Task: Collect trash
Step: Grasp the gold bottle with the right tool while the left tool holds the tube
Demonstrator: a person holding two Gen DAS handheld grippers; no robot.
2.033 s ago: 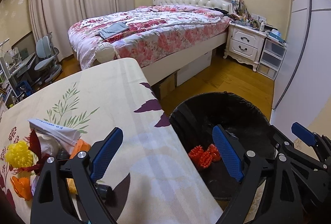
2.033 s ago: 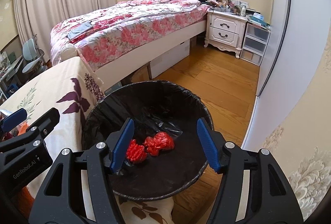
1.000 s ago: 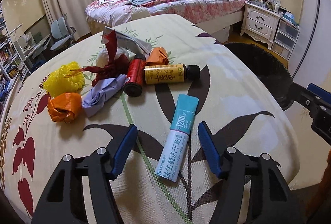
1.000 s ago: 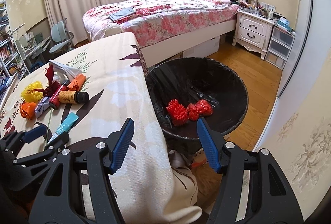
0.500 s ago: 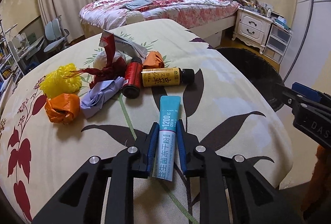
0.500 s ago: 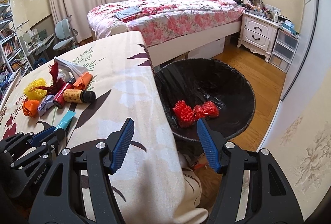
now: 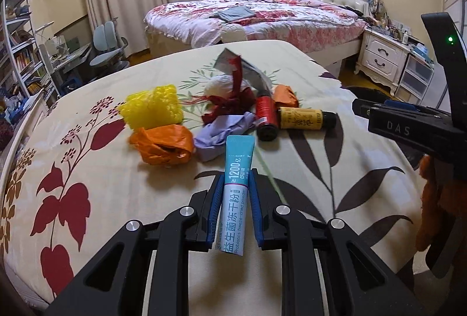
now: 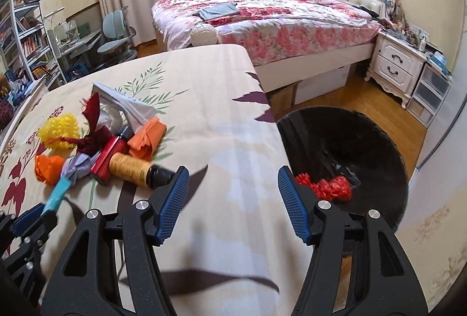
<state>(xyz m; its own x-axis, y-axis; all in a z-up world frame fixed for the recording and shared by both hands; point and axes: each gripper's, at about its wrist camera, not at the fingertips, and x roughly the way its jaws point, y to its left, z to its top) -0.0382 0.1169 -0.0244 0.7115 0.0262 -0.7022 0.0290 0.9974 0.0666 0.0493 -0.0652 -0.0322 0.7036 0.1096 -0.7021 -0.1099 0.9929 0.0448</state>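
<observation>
My left gripper [image 7: 235, 184] is shut on a teal and white probiotic sachet [image 7: 235, 193], lifted off the floral tablecloth [image 7: 87, 170]. Beyond it lies a heap of trash: a yellow foam net [image 7: 151, 108], an orange bag [image 7: 162, 146], a lilac wrapper [image 7: 224, 129], a red can [image 7: 266, 114] and a yellow-labelled bottle [image 7: 303, 118]. My right gripper [image 8: 233, 190] is open over the cloth, just right of that bottle [image 8: 131, 165]. The black-lined bin [image 8: 350, 140] stands right of the table with red foam nets [image 8: 329, 187] inside.
A bed [image 8: 262, 12] with a floral cover stands behind the table, a white nightstand [image 8: 400, 64] and plastic drawers to its right. A desk, chair [image 7: 108, 50] and bookshelves fill the far left. Wooden floor lies around the bin.
My left gripper closed on the sachet and lifted it off the cloth. My right gripper swung left from the bin to over the table.
</observation>
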